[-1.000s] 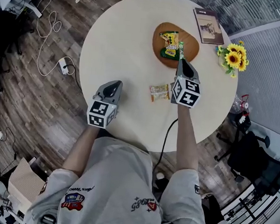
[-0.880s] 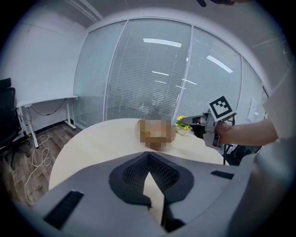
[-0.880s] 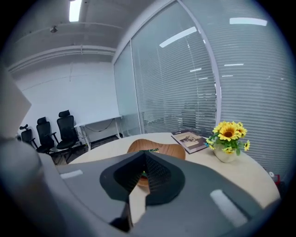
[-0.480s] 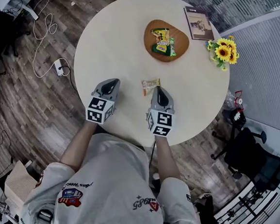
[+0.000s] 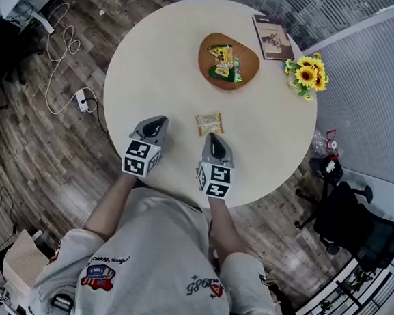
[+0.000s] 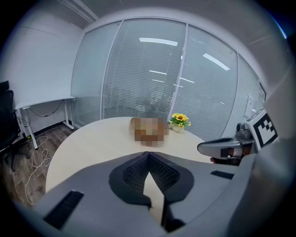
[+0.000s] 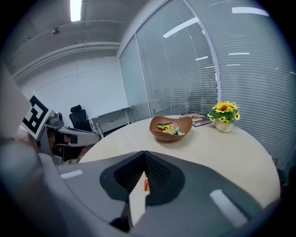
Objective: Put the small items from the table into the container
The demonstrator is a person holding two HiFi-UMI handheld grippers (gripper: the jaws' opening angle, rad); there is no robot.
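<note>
1. Right gripper (image 5: 213,137) is clenched tight with nothing in it. In its own view the pads meet at the tip, and the orange sliver in the gap behind them is just the packet lying further out.
2. Big change from a second ago: back then it was stretched right up to the wooden bowl (image 5: 250,58), tip at the near rim. Now it's pulled well back from the bowl, over to the person's side of the table (image 5: 157,67).
3. The loose snack packet (image 5: 209,123) hasn't budged. It lies flat on the near side of the bowl, between the bowl and the right gripper's tip. It's just beyond the tip, and it doesn't look like they're touching.
4. Inside the bowl sit the yellow and green packets (image 5: 222,61), piled in the middle, looking the same as a second ago.
5. The left gripper (image 5: 158,121) is closed up too, pads together and empty. It hangs about as far back from the bowl as the right one, off to its left, in pretty much the same spot as before.
6. A book (image 5: 271,38) lies just past the bowl on its far right. The sunflowers (image 5: 304,75) stand to the bowl's right, near the table edge. Neither has moved.
</note>
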